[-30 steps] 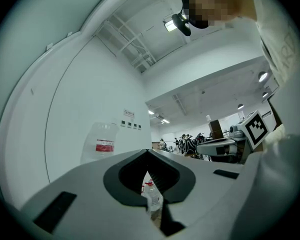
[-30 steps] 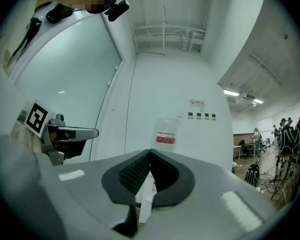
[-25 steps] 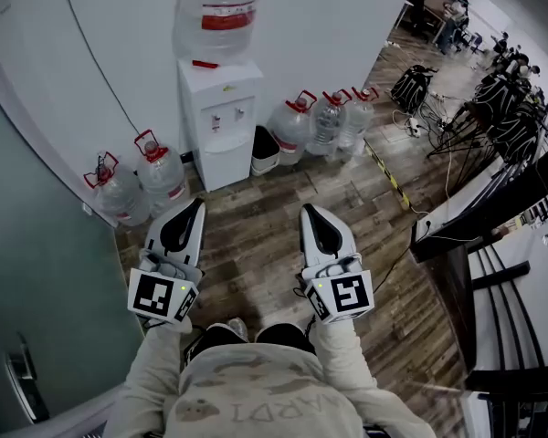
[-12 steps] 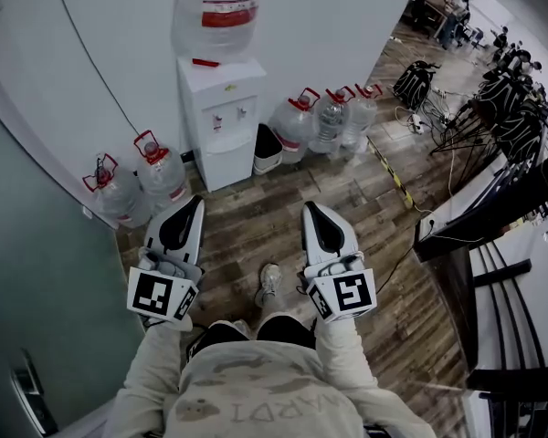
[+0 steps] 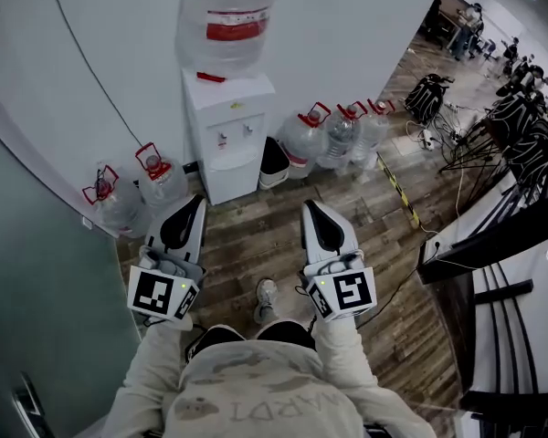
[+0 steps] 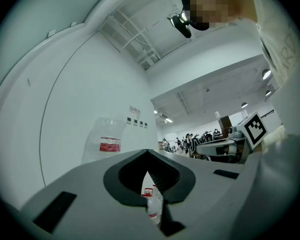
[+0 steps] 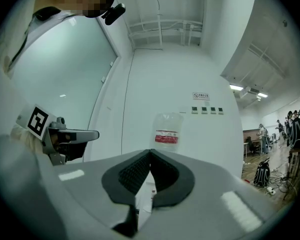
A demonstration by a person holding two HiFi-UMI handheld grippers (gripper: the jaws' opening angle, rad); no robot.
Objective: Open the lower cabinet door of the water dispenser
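The white lower cabinet door of the white floor-standing water dispenser was closed. It was an upright panel facing the person from against the pale wall, under the big clear inverted bottle. It lay ahead of both tools and well apart from them, between their lines, somewhat nearer the left gripper than the right gripper. Both pointed roughly level toward it, jaws pressed together on nothing. Clear red-capped water jugs flanked the dispenser on the wood-plank floor. The approach looked unfinished, and which edge carried the handle could not be told.
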